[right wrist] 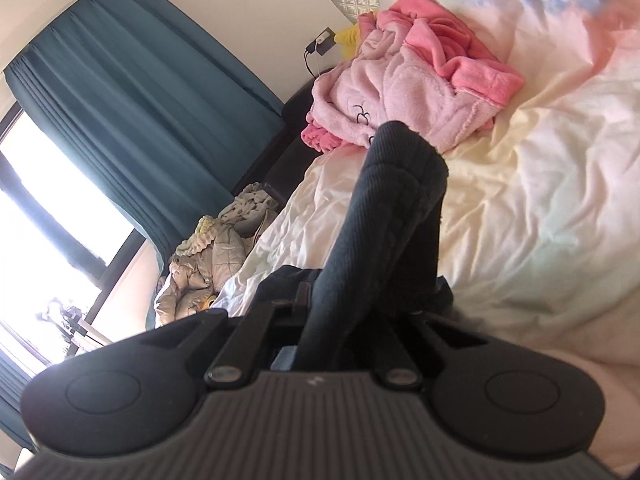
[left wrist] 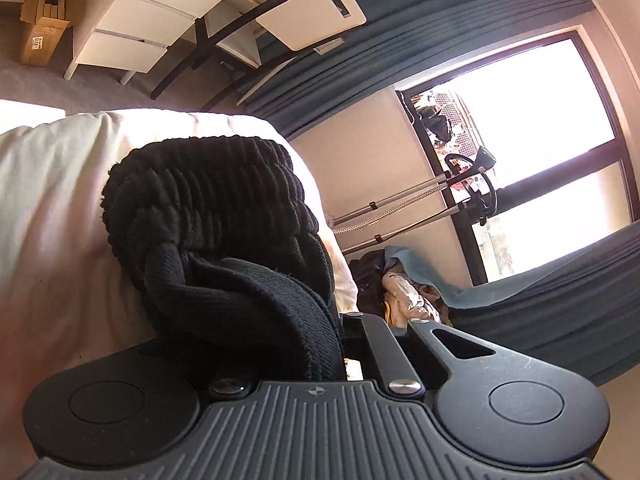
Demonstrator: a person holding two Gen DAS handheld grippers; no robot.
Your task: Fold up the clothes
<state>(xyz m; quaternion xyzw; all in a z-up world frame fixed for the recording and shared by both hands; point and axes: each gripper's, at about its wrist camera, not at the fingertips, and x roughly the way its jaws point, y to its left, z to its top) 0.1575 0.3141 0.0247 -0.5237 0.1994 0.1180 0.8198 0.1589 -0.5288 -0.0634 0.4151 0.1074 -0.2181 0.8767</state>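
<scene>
A black ribbed knit garment (left wrist: 208, 216) hangs over the cream bedding (left wrist: 52, 200) in the left wrist view. My left gripper (left wrist: 340, 320) is shut on a bunched edge of it, and the cloth drapes over and hides the left finger. In the right wrist view another part of the same black knit (right wrist: 396, 200) rises in a taut fold from my right gripper (right wrist: 360, 300), which is shut on it. The cloth covers the fingertips there. Both pieces are lifted off the bed (right wrist: 520, 220).
A pink fleece garment (right wrist: 412, 80) lies heaped at the head of the bed. Beige and mixed clothes (right wrist: 208, 264) are piled on the floor by the window and teal curtain (right wrist: 132, 88). White drawers (left wrist: 136, 28), a cardboard box (left wrist: 44, 20) and a clothes rack (left wrist: 400, 208) stand beyond the bed.
</scene>
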